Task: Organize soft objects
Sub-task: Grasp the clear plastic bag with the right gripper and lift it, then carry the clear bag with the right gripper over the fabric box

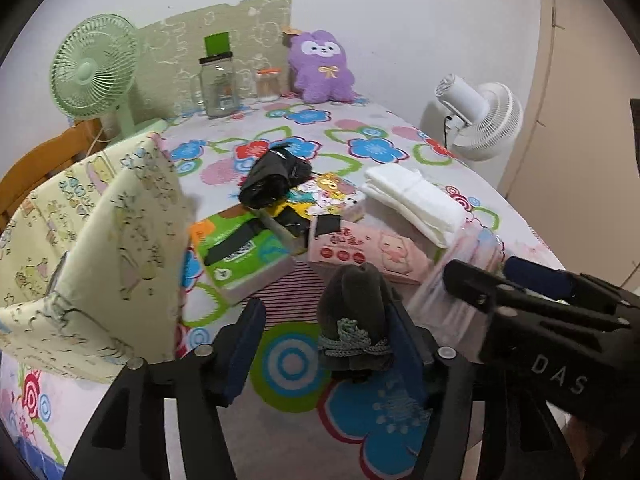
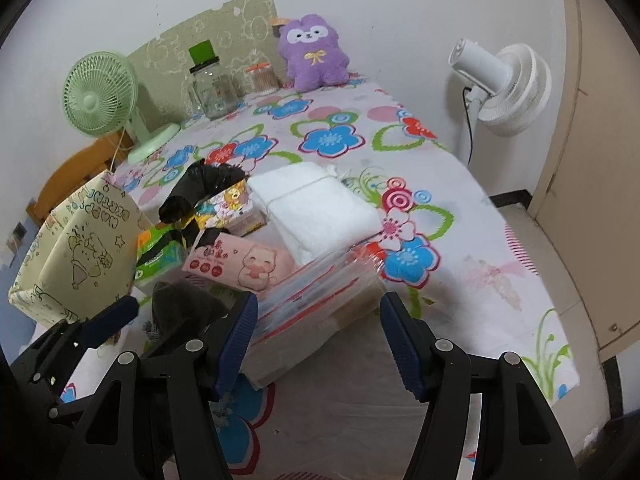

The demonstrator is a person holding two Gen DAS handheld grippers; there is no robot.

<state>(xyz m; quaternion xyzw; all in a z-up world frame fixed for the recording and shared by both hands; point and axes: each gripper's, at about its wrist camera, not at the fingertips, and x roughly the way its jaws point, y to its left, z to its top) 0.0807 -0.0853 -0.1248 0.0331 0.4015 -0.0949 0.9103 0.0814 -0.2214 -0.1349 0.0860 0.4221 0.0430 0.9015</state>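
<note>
My left gripper [image 1: 324, 344] is open. A rolled dark grey cloth [image 1: 354, 312] tied with a teal band leans against its right finger, not squeezed; it shows in the right wrist view too [image 2: 186, 306]. My right gripper [image 2: 316, 340] is open and empty, its jaws on either side of the near end of a clear-wrapped pink pack [image 2: 320, 300]. It also appears in the left wrist view [image 1: 472, 280]. A pale yellow fabric storage box [image 1: 92, 240] stands at the left. A pink tissue pack [image 2: 240, 260], a green tissue pack [image 1: 244, 256], a folded white towel [image 2: 316, 212] and a black bag [image 1: 272, 176] lie on the table.
A purple plush [image 1: 322, 68], a glass jar [image 1: 218, 84], a small orange-lidded jar [image 1: 268, 86] and a green fan [image 1: 94, 76] stand along the far wall. A white fan [image 2: 504, 88] stands off the table's right edge. The flowered tablecloth [image 2: 460, 280] is bare at the right.
</note>
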